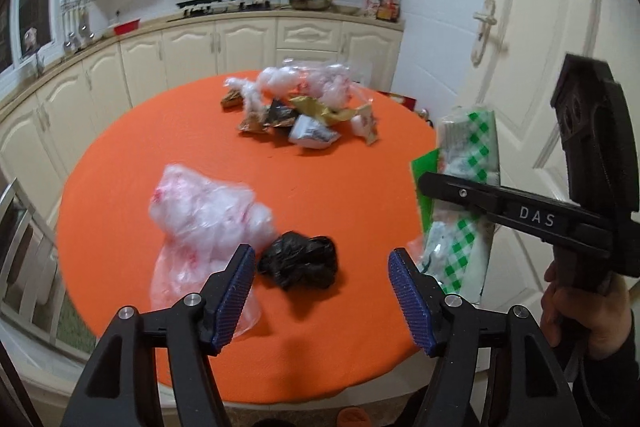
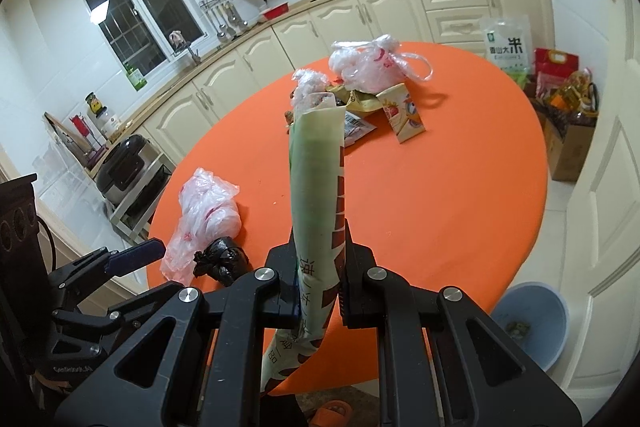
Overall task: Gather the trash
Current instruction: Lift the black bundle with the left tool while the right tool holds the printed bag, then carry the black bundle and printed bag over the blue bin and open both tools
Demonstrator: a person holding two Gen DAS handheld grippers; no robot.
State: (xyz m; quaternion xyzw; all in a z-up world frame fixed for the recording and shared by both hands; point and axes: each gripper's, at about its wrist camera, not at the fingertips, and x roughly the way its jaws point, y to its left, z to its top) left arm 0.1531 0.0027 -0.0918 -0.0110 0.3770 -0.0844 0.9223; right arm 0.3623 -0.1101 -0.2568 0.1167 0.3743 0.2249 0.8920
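Table (image 1: 340,167): round, orange cloth, carrying heap of crumpled wrappers (image 1: 304,107) at far side.
Left gripper (image 1: 322,301): my fingers standing apart, nothing btwn; black bag wad (image 1: 298,261) and clear pink-print bag (image 1: 204,215) lying just ahead.
Right gripper (image 2: 320,279): I'm clamping rolled green wrapper (image 2: 318,187), upright.
Right view only: blue bin (image 2: 532,323) sitting on floor beside table.
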